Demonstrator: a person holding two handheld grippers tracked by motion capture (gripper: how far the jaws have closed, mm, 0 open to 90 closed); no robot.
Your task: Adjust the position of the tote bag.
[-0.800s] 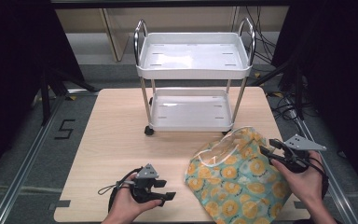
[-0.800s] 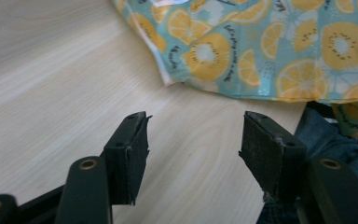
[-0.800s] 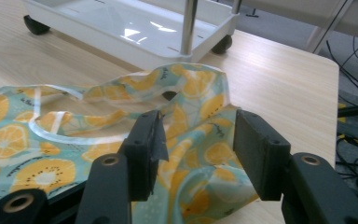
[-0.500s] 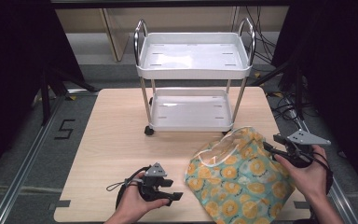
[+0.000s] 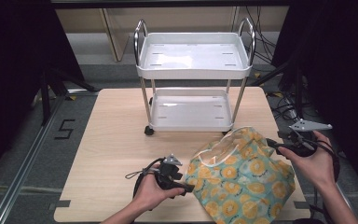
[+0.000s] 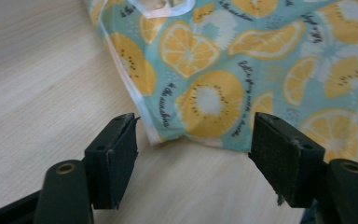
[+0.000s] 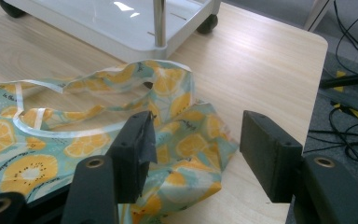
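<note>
A: Bag first: the turquoise fabric bag printed with yellow citrus slices (image 5: 242,179) lies slumped on the pale wooden desk (image 5: 116,140), at about five o'clock from the desk's middle, just in front of the white two-tier trolley with chrome posts (image 5: 193,65).

B: Which way does it lie from each gripper?

A: From the left gripper (image 5: 179,183) the bag sits at three o'clock, its near bottom corner just beyond the tips. In the left gripper view that corner (image 6: 161,135) rests on the wood between and ahead of the jaws, which stand wide with nothing pinched. The right gripper (image 5: 274,143) comes in from the opposite side, at the bag's two o'clock edge.

B: And its state?

A: Also parted, partly spread. In the right gripper view the bag's crumpled side (image 7: 191,140) lies under and between the jaws, but I see no pad pressing on cloth.

B: Long axis?

A: My reading is that it runs from the open mouth with its pale handle trim (image 5: 223,147) at eleven o'clock toward the bottom at five o'clock.

B: Which hand is nearer?

A: Both are close; the left hand (image 5: 151,191) is low on the desk, gripper level and pointing toward three o'clock. The right hand (image 5: 314,163) is raised at the desk's edge, gripper pointing toward nine o'clock. I judge the coming move to be a closing from both sides.
</note>
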